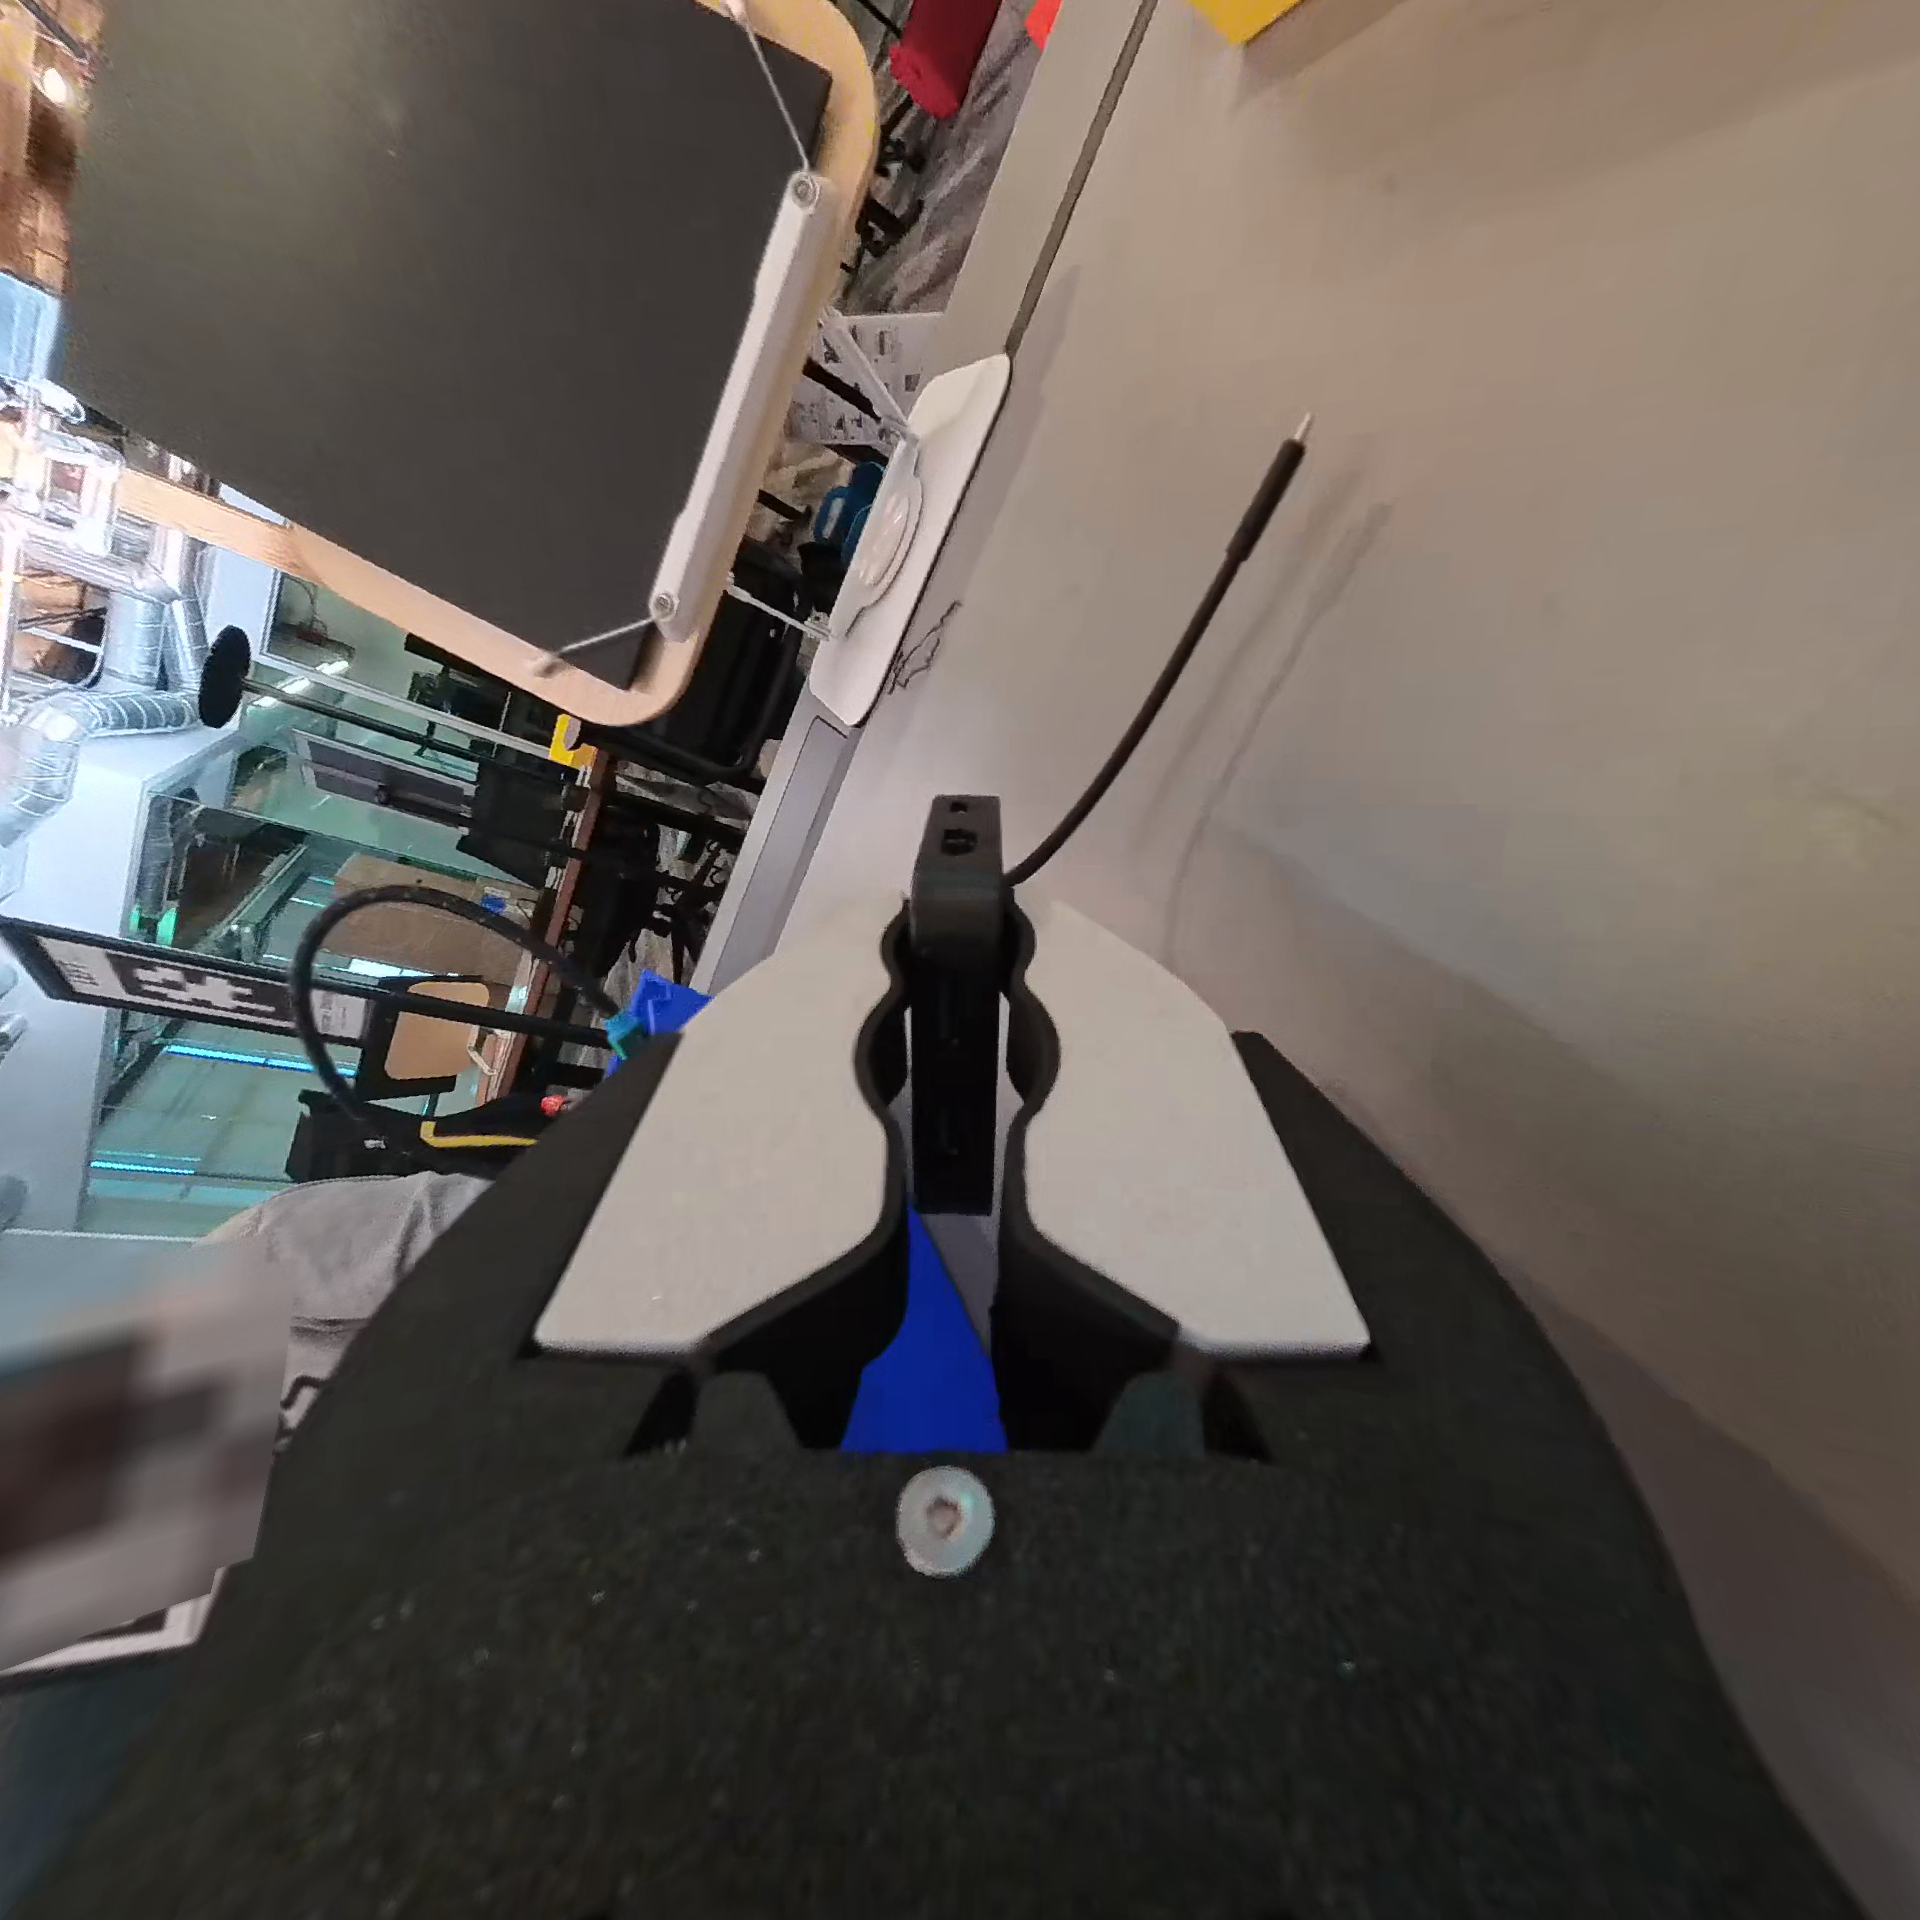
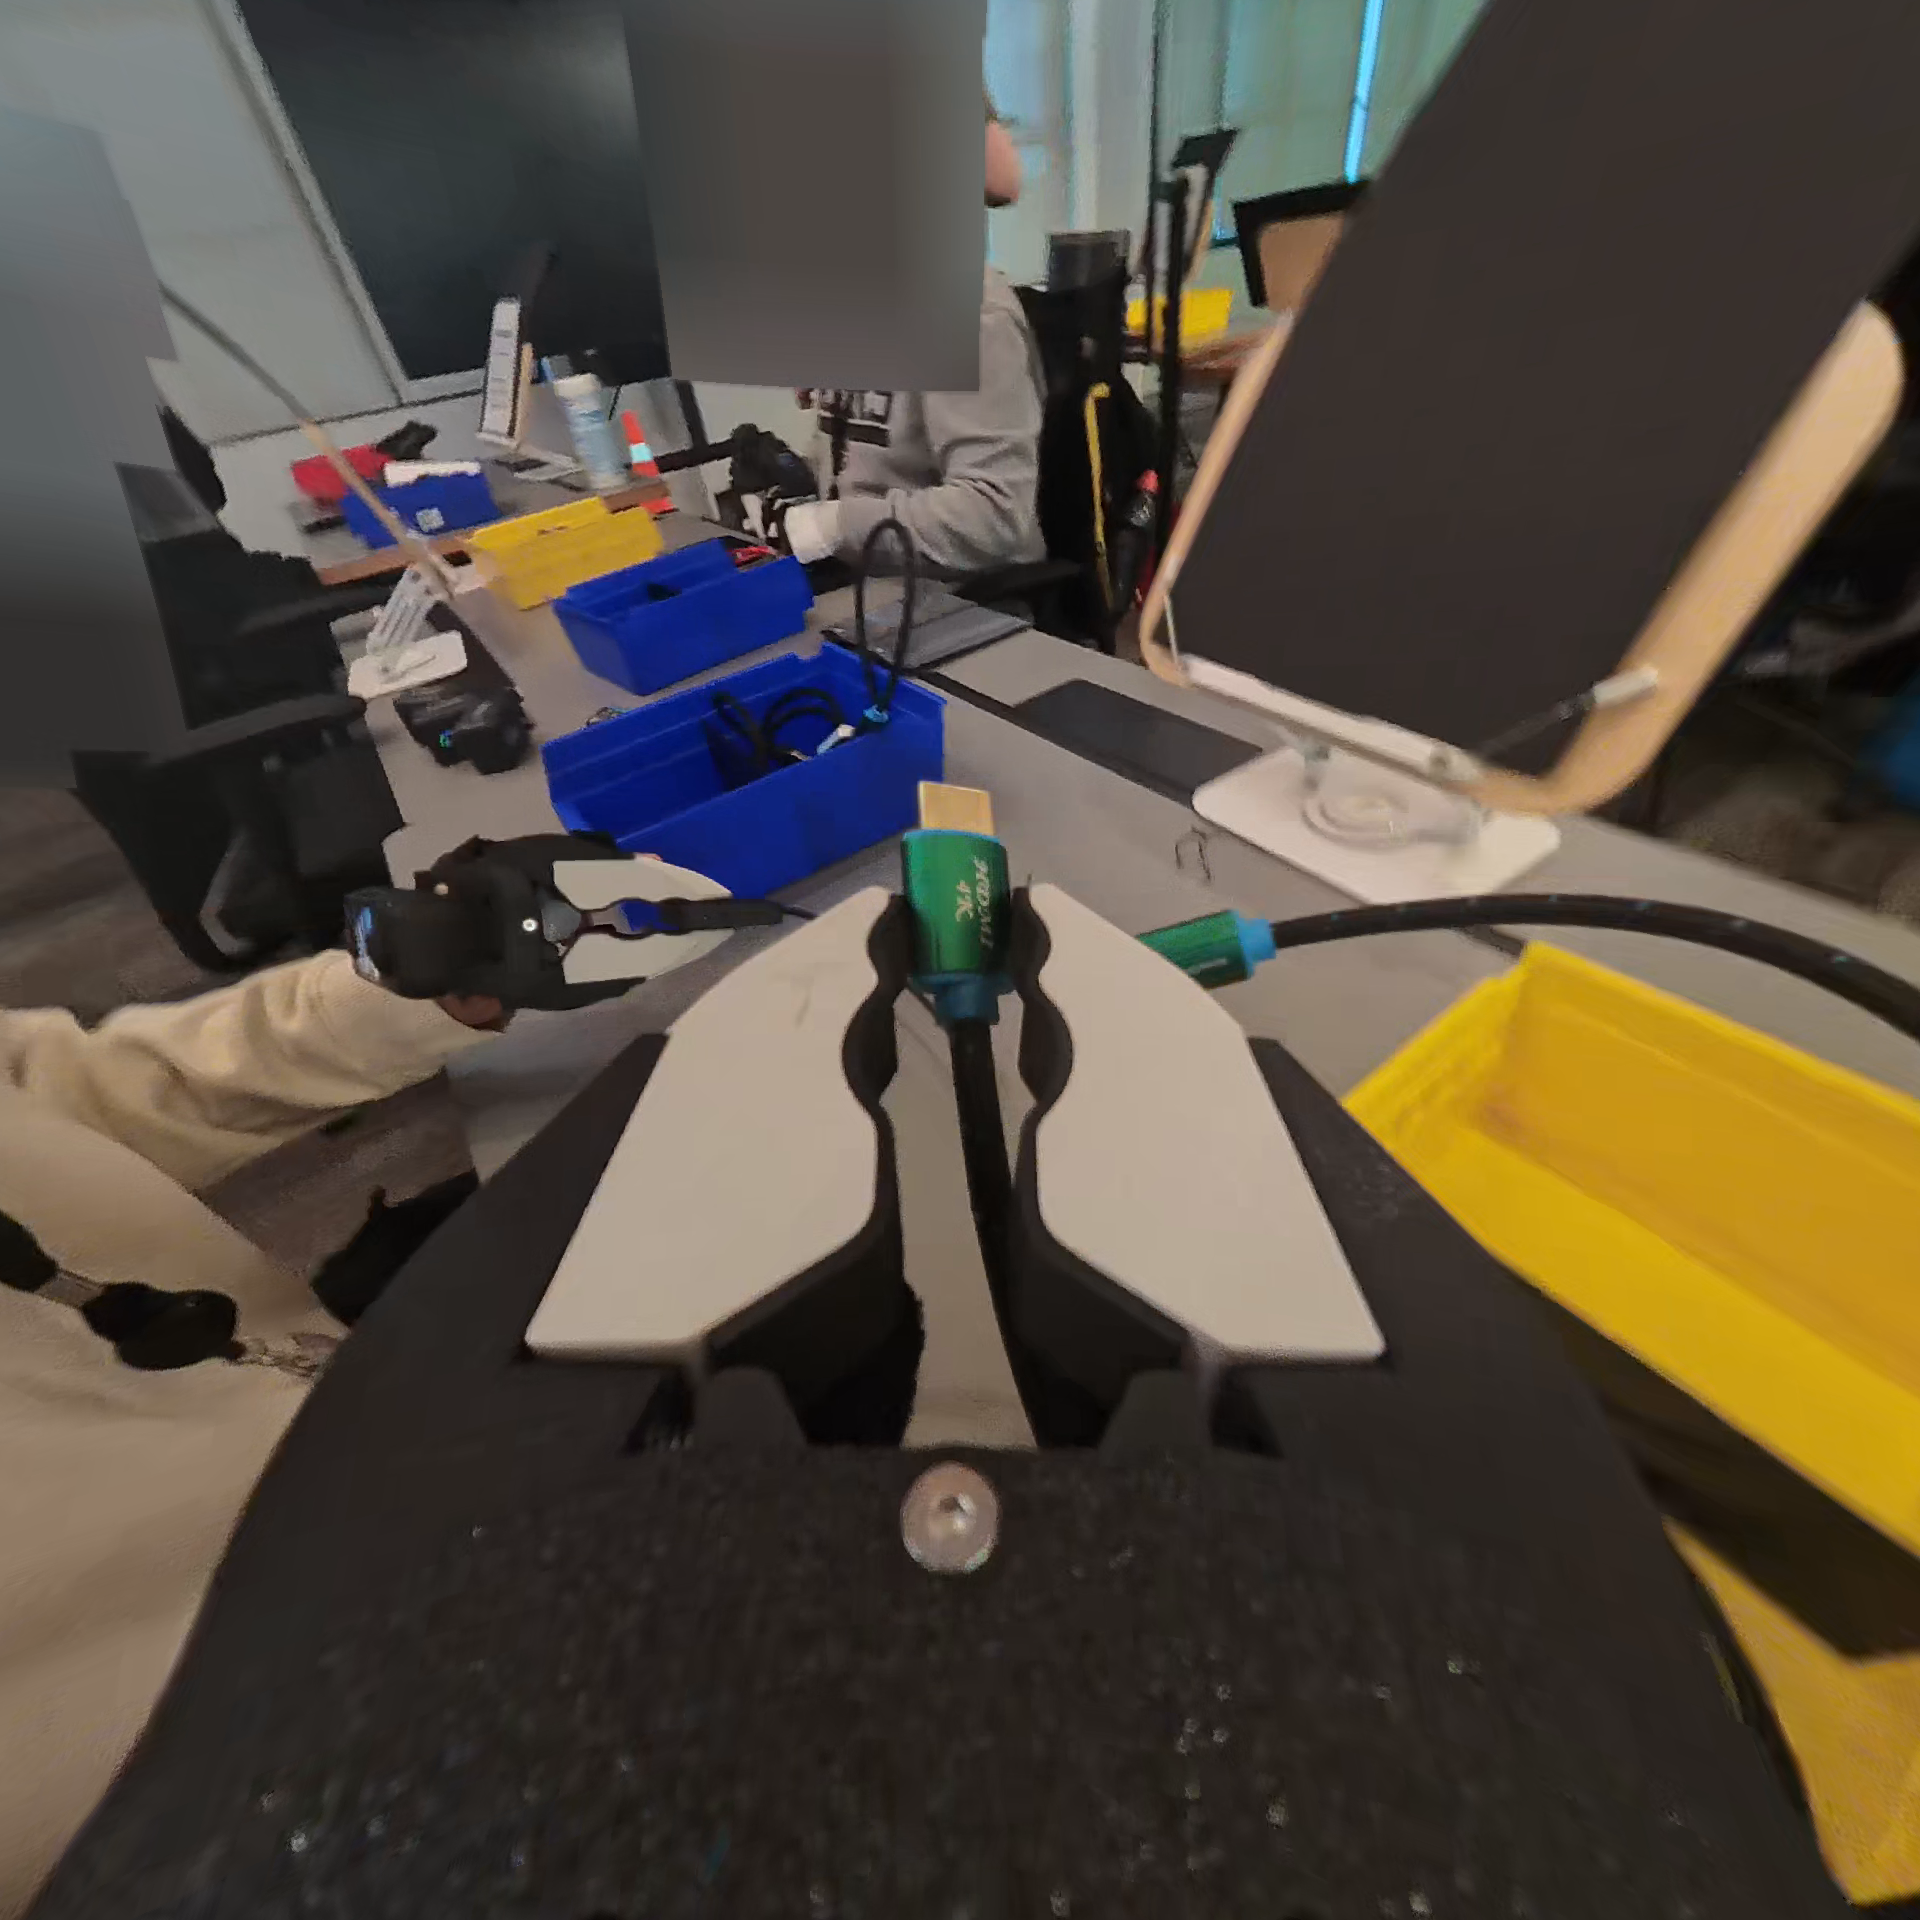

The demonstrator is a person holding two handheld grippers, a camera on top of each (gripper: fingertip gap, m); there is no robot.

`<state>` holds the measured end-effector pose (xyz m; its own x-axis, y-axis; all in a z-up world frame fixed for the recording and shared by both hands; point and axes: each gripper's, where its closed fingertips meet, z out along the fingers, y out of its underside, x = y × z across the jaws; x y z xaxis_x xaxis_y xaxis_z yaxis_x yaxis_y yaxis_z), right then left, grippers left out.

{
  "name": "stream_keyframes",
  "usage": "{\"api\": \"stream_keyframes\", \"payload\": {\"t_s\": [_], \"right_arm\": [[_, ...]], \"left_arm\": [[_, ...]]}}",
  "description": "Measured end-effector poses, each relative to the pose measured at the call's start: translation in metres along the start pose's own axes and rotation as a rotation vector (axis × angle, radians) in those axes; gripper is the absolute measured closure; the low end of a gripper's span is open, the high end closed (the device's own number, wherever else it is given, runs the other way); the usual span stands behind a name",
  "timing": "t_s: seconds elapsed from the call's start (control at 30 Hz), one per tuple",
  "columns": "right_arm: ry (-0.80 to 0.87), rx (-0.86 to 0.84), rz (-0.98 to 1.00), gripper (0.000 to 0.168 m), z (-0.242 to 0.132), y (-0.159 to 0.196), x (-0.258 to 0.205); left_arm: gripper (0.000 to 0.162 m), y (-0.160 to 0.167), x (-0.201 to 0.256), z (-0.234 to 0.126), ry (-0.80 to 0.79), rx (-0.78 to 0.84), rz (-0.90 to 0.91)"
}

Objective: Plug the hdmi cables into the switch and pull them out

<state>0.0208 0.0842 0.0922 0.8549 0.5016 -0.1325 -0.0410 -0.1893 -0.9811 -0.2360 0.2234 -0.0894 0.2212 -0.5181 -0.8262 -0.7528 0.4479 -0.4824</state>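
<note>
Two grippers, each clamped: the left gripper [image 1: 956, 914] pinches the slim black HDMI switch box [image 1: 954, 1039] edgewise between its jaws — the right gripper [image 2: 954, 935] grips a green metal-shelled HDMI plug [image 2: 951, 904], gold tip protruding past the jaws.

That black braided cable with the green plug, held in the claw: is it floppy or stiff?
Probably fairly stiff: the cable runs nearly straight back from the green plug between the right claw fingers, and its other stretch holds a smooth arc above the table. The metal-looking plug likely won't bend.
</note>
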Motion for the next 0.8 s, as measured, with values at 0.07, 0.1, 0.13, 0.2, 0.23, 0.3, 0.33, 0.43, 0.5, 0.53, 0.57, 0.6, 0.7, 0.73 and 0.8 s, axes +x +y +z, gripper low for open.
{"api": "stream_keyframes", "payload": {"t_s": [0.07,0.1,0.13,0.2,0.23,0.3,0.33,0.43,0.5,0.53,0.57,0.6,0.7,0.73,0.8], "right_arm": [[0.000,-0.010,0.139,0.149,-0.009,0.016,0.020],[-0.001,-0.015,0.200,0.149,-0.010,0.027,0.030],[0.014,-0.014,0.244,0.150,-0.008,0.040,0.042],[0.077,-0.108,0.319,0.150,0.005,0.085,0.069],[0.102,-0.176,0.345,0.150,0.012,0.110,0.080],[0.110,-0.258,0.406,0.150,0.027,0.147,0.096],[0.102,-0.293,0.443,0.149,0.033,0.162,0.100],[0.084,-0.341,0.497,0.148,0.043,0.177,0.103],[0.090,-0.260,0.451,0.144,0.043,0.159,0.104],[0.118,-0.217,0.416,0.141,0.040,0.147,0.107],[0.148,-0.180,0.379,0.138,0.036,0.136,0.110],[0.160,-0.145,0.340,0.136,0.032,0.123,0.109],[0.116,-0.058,0.247,0.133,0.033,0.088,0.080],[0.074,-0.050,0.228,0.130,0.040,0.083,0.063],[-0.050,-0.048,0.208,0.130,0.063,0.082,0.019]], "left_arm": [[0.148,-0.004,0.003,0.001,0.016,0.011,-0.012],[0.148,-0.005,0.005,0.001,0.023,0.011,-0.007],[0.148,-0.006,0.007,0.002,0.027,0.011,0.005],[0.148,-0.007,0.012,0.002,0.038,0.009,0.035],[0.148,-0.008,0.014,0.002,0.043,0.008,0.047],[0.148,-0.009,0.017,0.001,0.047,0.007,0.064],[0.148,-0.010,0.018,0.000,0.050,0.007,0.067],[0.148,-0.014,0.018,-0.002,0.052,0.014,0.051],[0.148,-0.015,0.015,-0.002,0.053,0.023,0.015],[0.148,-0.015,0.014,-0.003,0.063,0.034,-0.022],[0.148,-0.017,0.012,-0.003,0.079,0.050,-0.076],[0.148,-0.018,0.010,-0.003,0.102,0.073,-0.148],[0.148,-0.030,0.000,-0.006,0.216,0.191,-0.500],[0.148,-0.036,-0.006,-0.008,0.269,0.251,-0.658],[0.149,-0.051,-0.025,-0.017,0.374,0.424,-0.982]]}}
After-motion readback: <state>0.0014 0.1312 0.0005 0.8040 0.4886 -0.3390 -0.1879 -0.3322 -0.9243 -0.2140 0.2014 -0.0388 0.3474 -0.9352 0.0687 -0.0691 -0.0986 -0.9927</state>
